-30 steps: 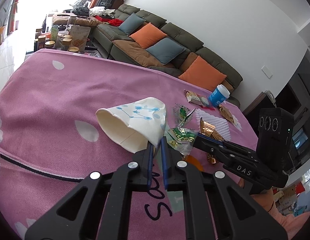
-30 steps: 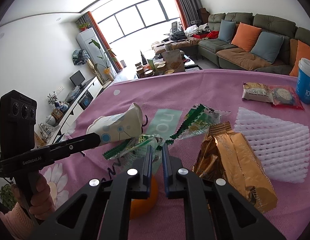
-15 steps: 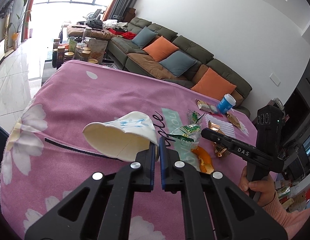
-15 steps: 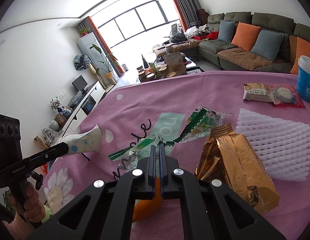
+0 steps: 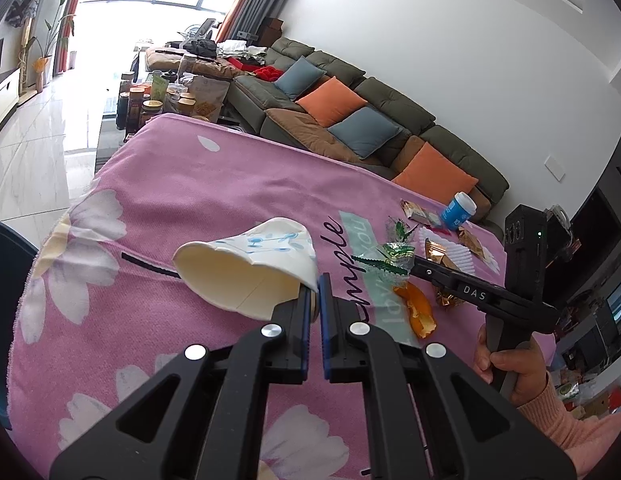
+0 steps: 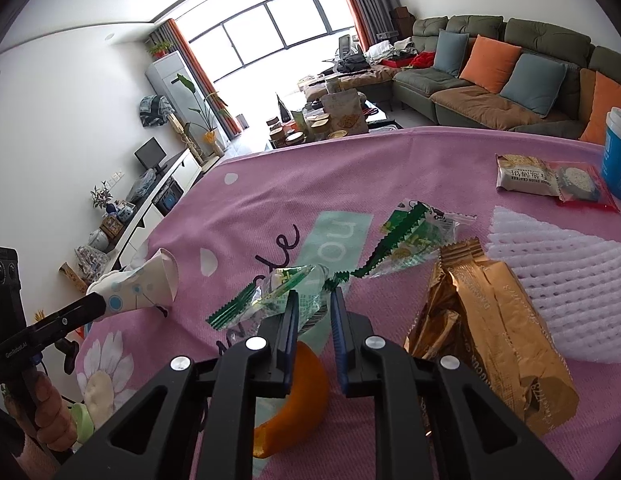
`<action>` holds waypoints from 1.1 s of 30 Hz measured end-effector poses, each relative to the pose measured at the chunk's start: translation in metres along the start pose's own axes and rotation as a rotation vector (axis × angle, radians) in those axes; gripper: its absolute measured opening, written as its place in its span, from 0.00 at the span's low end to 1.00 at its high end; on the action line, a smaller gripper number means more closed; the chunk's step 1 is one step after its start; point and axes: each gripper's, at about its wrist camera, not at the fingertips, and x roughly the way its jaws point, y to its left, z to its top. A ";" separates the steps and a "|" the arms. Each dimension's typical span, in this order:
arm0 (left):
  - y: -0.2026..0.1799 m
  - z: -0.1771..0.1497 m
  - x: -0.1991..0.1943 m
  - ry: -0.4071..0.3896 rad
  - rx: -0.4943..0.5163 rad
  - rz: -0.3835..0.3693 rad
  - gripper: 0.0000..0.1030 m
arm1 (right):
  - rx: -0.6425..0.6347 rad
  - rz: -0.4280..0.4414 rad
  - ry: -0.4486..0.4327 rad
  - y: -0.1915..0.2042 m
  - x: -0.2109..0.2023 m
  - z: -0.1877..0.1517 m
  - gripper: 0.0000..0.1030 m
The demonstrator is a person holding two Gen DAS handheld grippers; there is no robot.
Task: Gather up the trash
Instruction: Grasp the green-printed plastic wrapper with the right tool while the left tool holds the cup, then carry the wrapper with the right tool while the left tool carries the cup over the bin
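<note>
Crumpled white paper cup (image 5: pixel 246 268) with blue print, mouth flattened, sticks out sideways from the left gripper (image 5: pixel 315 296), pinched tight by its base above the pink counter (image 5: pixel 170 196), while the right gripper (image 6: pixel 313 312), nearly closed, nips a green-edged clear wrapper (image 6: pixel 278 288).

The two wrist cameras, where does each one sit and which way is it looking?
Left wrist: on the left gripper, looking down across the pink tablecloth toward the sofa; jaws pinch a crumpled paper cup.
Right wrist: on the right gripper, facing the window; jaws grip a green wrapper.
Shared: each sees the other gripper, cup, wrapper, orange peel.
</note>
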 end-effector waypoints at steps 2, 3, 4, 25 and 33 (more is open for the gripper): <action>-0.002 -0.001 -0.002 -0.003 0.007 0.009 0.05 | 0.009 0.005 -0.002 -0.002 0.000 0.000 0.04; -0.002 -0.001 -0.003 -0.004 0.010 0.011 0.04 | 0.012 0.009 -0.006 -0.002 -0.001 0.000 0.02; -0.003 -0.001 -0.003 -0.007 0.014 0.014 0.04 | 0.012 0.010 -0.013 -0.004 -0.001 0.001 0.02; 0.007 -0.014 -0.058 -0.092 0.014 0.133 0.05 | -0.070 0.181 -0.065 0.054 -0.019 0.003 0.02; 0.011 -0.022 -0.083 -0.115 0.010 0.173 0.05 | -0.120 0.240 -0.040 0.086 -0.008 0.002 0.02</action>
